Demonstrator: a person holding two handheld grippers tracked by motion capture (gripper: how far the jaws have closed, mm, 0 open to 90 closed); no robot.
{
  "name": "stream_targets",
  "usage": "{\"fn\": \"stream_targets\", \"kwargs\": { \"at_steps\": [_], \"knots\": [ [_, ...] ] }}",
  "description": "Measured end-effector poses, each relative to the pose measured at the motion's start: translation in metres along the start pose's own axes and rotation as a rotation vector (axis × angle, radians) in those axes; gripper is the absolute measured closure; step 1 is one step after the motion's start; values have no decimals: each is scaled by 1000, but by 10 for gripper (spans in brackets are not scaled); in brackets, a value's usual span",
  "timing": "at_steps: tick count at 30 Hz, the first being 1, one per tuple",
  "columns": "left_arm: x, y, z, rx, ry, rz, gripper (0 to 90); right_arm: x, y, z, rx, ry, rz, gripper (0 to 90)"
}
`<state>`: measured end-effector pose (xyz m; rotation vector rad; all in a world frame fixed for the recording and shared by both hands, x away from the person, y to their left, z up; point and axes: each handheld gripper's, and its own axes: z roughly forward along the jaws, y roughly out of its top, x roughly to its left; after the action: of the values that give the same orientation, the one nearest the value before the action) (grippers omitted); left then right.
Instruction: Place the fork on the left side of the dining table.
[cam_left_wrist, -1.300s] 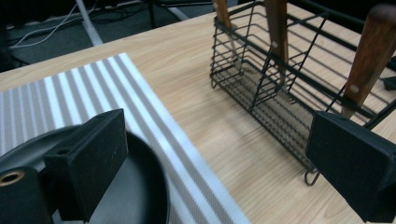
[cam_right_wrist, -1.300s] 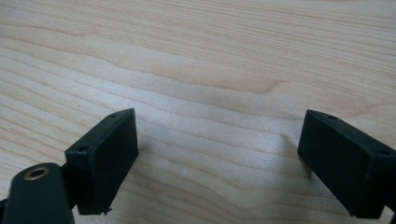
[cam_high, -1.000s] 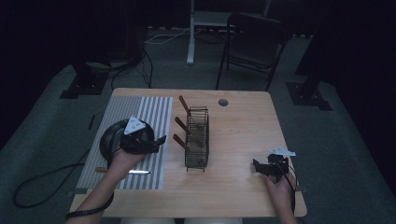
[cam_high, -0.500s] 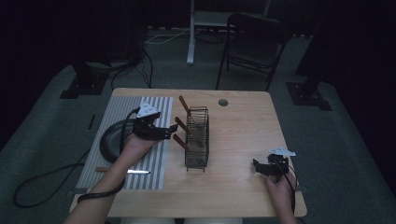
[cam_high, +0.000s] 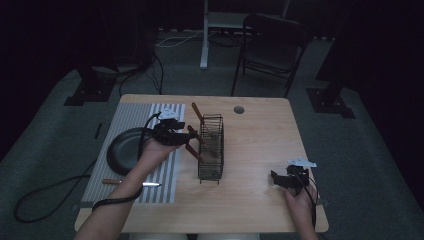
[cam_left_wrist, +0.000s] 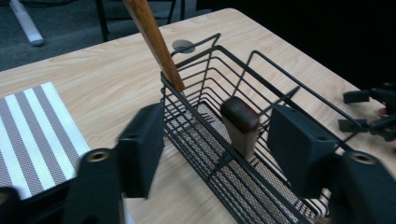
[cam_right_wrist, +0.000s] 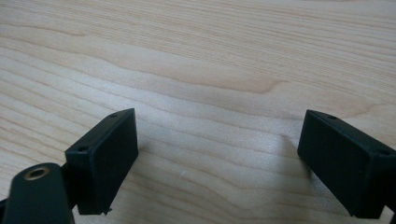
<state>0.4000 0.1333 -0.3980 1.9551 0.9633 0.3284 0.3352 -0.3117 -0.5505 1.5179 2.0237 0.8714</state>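
Beside the black wire rack (cam_high: 211, 147) at mid-bench, the left tongs (cam_left_wrist: 212, 140) gape wide around a dark-capped wooden handle (cam_left_wrist: 240, 125) sticking from it, gripping nothing, while the right tongs (cam_right_wrist: 217, 161) hang wide open, empty, above bare pale wooden bench (cam_right_wrist: 210, 60).

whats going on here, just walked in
A person at a wooden table holds a two-jaw gripper in each hand. The left gripper is at the wire basket, jaws open on either side of a dark-capped wooden handle sticking up from it, not yet closed. A longer wooden handle leans at the basket's far end. A dark pan and a knife lie on the striped mat. The right gripper sits open and empty over bare table.
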Motion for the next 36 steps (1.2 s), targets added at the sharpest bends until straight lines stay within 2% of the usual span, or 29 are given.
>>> {"fn": "stream_targets", "kwargs": {
  "at_steps": [5, 10, 11, 12, 17, 19, 25, 27, 36],
  "knots": [
    [2, 0, 7, 8, -46, -39, 504, 0, 0, 0, 0, 0, 0, 119],
    [-1, -1, 9, 3, -68, -42, 645, 0, 0, 0, -1, 0, 2, 128],
    [-3, -2, 9, 1, -76, -37, 645, 0, 0, -1, -2, 0, 4, 134],
    [-3, -2, 9, -2, -86, -39, 706, 0, -1, -1, -3, 0, 2, 134],
    [0, -7, 7, -21, -134, -91, 744, 0, -1, -1, -4, 0, 2, 135],
    [-1, -8, 6, -23, -146, -91, 751, 0, -1, -1, -4, 0, 1, 134],
    [-9, -9, 2, -24, -131, -62, 761, 0, -1, -1, -4, 0, 2, 134],
    [-10, -9, 0, -26, -116, -63, 762, 0, -1, -1, -4, 0, 2, 134],
    [-12, -4, -15, -45, -126, -57, 766, 0, -1, -1, -5, -1, 2, 134]
  ]
}}
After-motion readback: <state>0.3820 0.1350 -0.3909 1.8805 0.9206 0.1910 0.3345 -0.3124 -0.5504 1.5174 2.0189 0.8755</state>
